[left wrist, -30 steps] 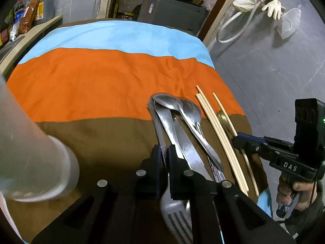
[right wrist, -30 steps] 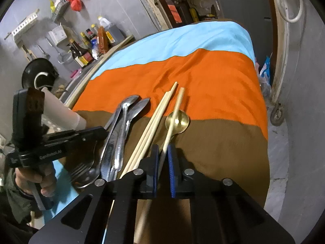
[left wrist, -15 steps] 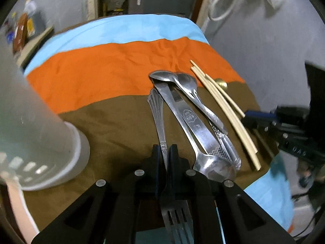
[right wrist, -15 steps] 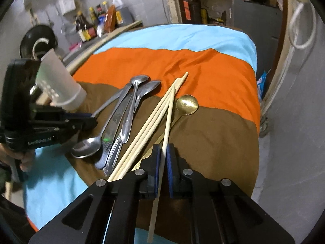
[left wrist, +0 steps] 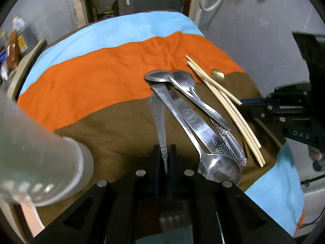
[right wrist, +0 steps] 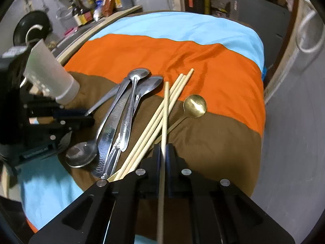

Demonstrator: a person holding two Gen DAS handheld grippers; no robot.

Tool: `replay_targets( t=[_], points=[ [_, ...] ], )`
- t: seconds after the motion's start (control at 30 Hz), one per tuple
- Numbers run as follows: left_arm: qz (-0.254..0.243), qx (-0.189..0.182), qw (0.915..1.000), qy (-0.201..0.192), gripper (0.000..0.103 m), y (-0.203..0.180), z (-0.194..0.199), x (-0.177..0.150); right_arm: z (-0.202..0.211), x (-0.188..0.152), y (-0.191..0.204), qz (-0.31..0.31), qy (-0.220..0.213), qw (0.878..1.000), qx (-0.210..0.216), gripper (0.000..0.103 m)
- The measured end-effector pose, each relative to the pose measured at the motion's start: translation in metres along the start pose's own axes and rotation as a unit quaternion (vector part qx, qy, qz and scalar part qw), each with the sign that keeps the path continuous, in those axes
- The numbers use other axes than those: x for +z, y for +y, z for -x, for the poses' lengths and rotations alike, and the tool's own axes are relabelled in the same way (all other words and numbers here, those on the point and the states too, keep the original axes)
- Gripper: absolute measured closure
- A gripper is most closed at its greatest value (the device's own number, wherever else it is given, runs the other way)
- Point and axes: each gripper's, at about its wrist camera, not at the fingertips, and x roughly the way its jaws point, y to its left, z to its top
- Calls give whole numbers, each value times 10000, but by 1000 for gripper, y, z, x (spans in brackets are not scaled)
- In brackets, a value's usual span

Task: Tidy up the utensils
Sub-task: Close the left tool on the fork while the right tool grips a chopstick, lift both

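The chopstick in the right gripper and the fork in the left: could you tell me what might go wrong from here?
The chopstick is pinched near its middle, so it may pivot between the pads. Its far tip hangs over the other chopsticks and could knock them. The left gripper is shut on the fork at its thin neck; the long handle could swing into the steel spoons or the plastic cup close by.

Beside the one white cup (right wrist: 48,75) lie three steel spoons (right wrist: 140,74), one knife (right wrist: 110,130) and one fork (left wrist: 160,126). Four chopsticks (right wrist: 165,109) show just right of those, one lifted, then one gold spoon (right wrist: 195,105) farthest from the cup.
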Motion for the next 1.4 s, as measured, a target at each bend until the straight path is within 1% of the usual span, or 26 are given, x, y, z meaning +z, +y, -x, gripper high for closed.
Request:
replay_targets(
  t=[0.1,0.2,0.23,0.3,0.33,0.37,0.4,0.43,0.5,0.53,0.57,0.63,0.7,0.77,0.8,0.83,0.93,1.03,1.13,1.23,1.33,1.4],
  points=[
    [309,-245,9990,-208,100,11,8,-12,11,-12,1,-184,-211,9995,138,100],
    [527,-440,9965,-485,100,18,19,-23,23,-24,1,-394,-524,9974,313,100],
    [589,-490,9952,-602,100,20,23,-28,29,-29,2,-478,-712,9953,444,100],
    [765,-639,9919,-791,100,22,31,-36,39,-37,5,-555,-1053,9913,560,100],
    [842,-716,9901,-864,100,23,36,-41,46,-42,9,-533,-1334,9875,642,100],
    [936,-827,9866,-1046,100,24,43,-49,51,-46,15,-487,-1532,9849,636,100],
    [957,-841,9845,-1204,100,24,48,-52,58,-49,22,-417,-1814,9803,662,100],
    [964,-817,9819,-1410,100,23,57,-57,64,-53,29,-368,-2083,9745,747,100],
    [974,-766,9754,-1826,100,20,72,-63,71,-55,39,-322,-2413,9665,818,100],
    [969,-734,9724,-1991,100,19,80,-66,75,-55,46,-295,-2631,9603,876,100],
    [942,-657,9663,-2306,100,17,92,-69,76,-51,51,-277,-2763,9564,901,100],
    [881,-530,9561,-2743,100,13,111,-74,81,-45,64,-208,-3066,9468,956,100],
    [824,-405,9477,-3056,100,10,127,-75,86,-37,77,-111,-3334,9372,1023,100],
    [803,-339,9432,-3206,100,12,143,-73,93,-30,89,12,-3579,9266,1156,100],
    [838,-333,9401,-3289,100,13,150,-73,95,-24,96,70,-3705,9211,1197,100],
    [895,-351,9351,-3411,100,17,161,-71,96,-16,104,129,-3843,9144,1267,100],
    [988,-334,9261,-3626,100,29,179,-63,99,3,125,260,-4178,8962,1471,100],
    [1059,-230,9179,-3818,100,51,203,-61,99,22,144,347,-4581,8721,1683,100],
    [1176,-59,9088,-4002,100,78,220,-61,95,41,156,355,-4860,8543,1811,100],
    [1355,115,8998,-4146,100,108,231,-60,88,57,165,284,-5066,8414,1857,100],
    [1467,419,8910,-4276,100,136,232,-60,77,67,169,209,-5198,8343,1828,100],
    [1518,628,8856,-4345,100,152,227,-62,67,73,172,170,-5253,8327,1742,100]
  ],
)
